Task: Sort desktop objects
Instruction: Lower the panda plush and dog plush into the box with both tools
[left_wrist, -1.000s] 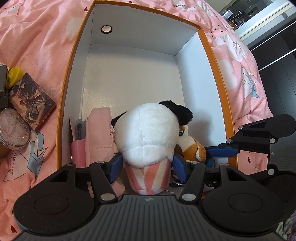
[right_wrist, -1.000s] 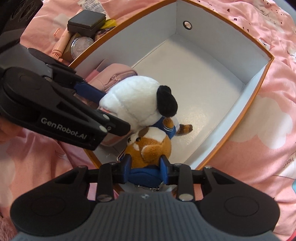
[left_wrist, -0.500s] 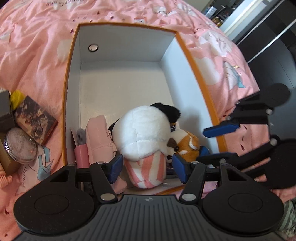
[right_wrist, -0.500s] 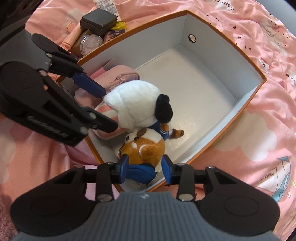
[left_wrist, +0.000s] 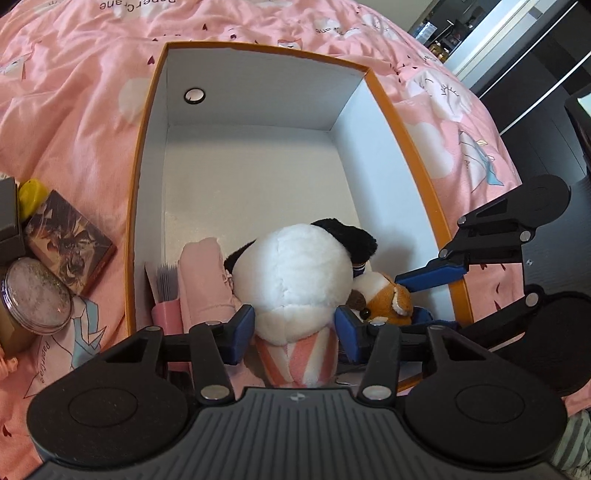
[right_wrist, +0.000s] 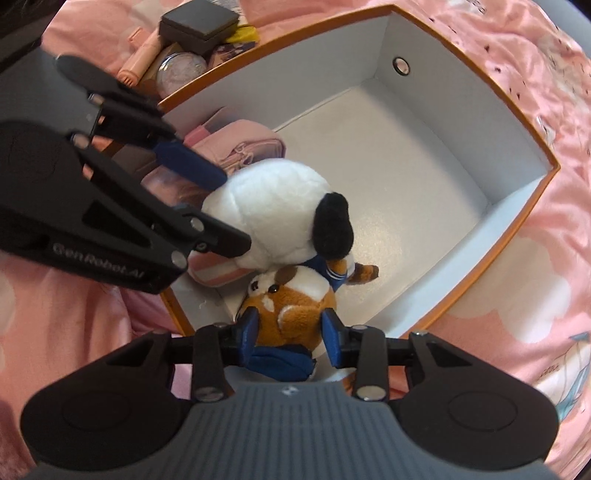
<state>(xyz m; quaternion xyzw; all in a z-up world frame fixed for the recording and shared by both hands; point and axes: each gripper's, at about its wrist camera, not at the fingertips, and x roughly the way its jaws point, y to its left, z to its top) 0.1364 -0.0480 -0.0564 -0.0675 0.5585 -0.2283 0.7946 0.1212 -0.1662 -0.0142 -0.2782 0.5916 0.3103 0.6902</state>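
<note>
While closing, left gripper fingers flank the panda plush — right gripper fingers, narrow, clasp brown plush.

Left wrist cam: sits behind the left tongs, tilted steeply down into the orange-rimmed box from its near end, close range, far wall with the metal eyelet ahead. Right wrist cam: behind the right tongs, looking almost straight down at the box's near corner, box running diagonally to far right. Shared: box interior, white panda plush, brown plush, pink bedspread. Each view catches the other tongs at its edge.
</note>
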